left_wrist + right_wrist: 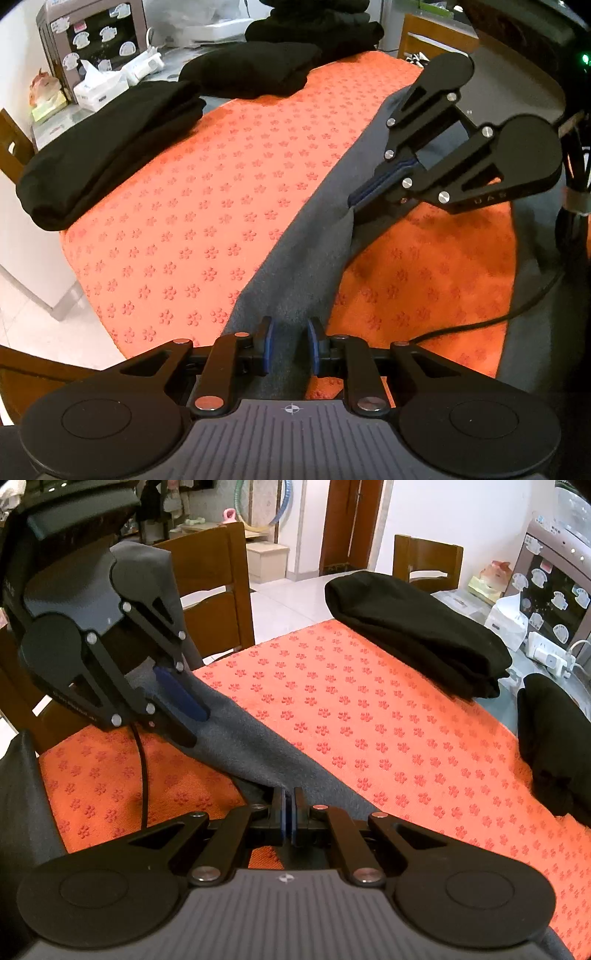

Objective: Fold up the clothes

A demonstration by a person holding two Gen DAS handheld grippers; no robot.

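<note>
Left gripper (289,345) pads stand narrowly apart with a band of grey garment (295,258) running between them; whether they pinch it cannot be told. Ahead and to its right, the right gripper (356,201) is clamped on the same garment's edge, raised above the orange mat (221,184). Risks: a loose left grip lets the cloth slide out; uneven pulling skews the fold; a wide sweep may disturb the folded black clothes (107,144) beyond
</note>
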